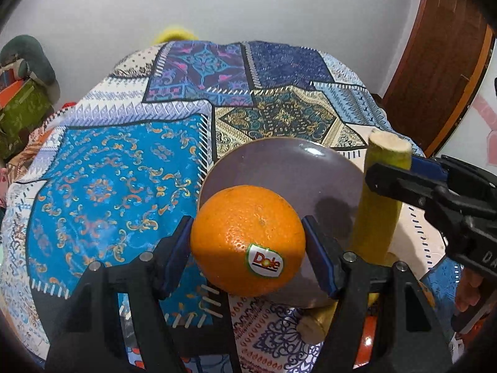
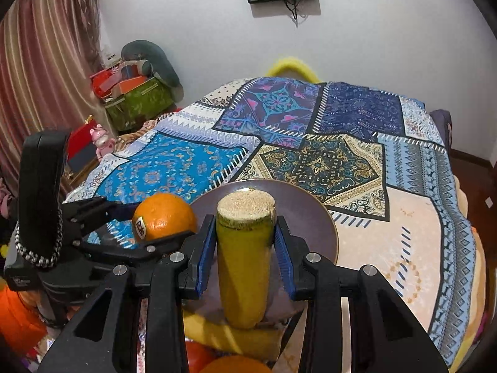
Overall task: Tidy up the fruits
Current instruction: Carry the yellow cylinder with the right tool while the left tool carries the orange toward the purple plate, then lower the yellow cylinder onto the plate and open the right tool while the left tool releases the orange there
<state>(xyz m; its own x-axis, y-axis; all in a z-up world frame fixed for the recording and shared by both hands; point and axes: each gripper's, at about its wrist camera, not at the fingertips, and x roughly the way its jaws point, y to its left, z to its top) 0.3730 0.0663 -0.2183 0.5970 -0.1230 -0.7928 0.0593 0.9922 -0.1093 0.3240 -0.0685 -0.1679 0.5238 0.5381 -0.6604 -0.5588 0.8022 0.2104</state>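
Note:
My left gripper (image 1: pixel 247 241) is shut on an orange (image 1: pixel 247 241) with a Dole sticker and holds it over the near left rim of a dark purple plate (image 1: pixel 289 168). My right gripper (image 2: pixel 245 242) is shut on a yellow-green stalk piece (image 2: pixel 244 258) with a cut pale end, held upright over the near edge of the plate (image 2: pixel 310 211). In the left wrist view the stalk (image 1: pixel 377 214) and right gripper (image 1: pixel 391 174) are at the right. In the right wrist view the orange (image 2: pixel 163 216) and left gripper (image 2: pixel 155 217) are at the left.
The plate lies on a patchwork cloth (image 1: pixel 124 171) covering the table. More yellow pieces (image 2: pixel 230 335) and orange fruit (image 2: pixel 236 365) lie below the grippers near the front edge. A green box (image 2: pixel 139 102) and clutter stand at far left; a brown door (image 1: pixel 441 62) at right.

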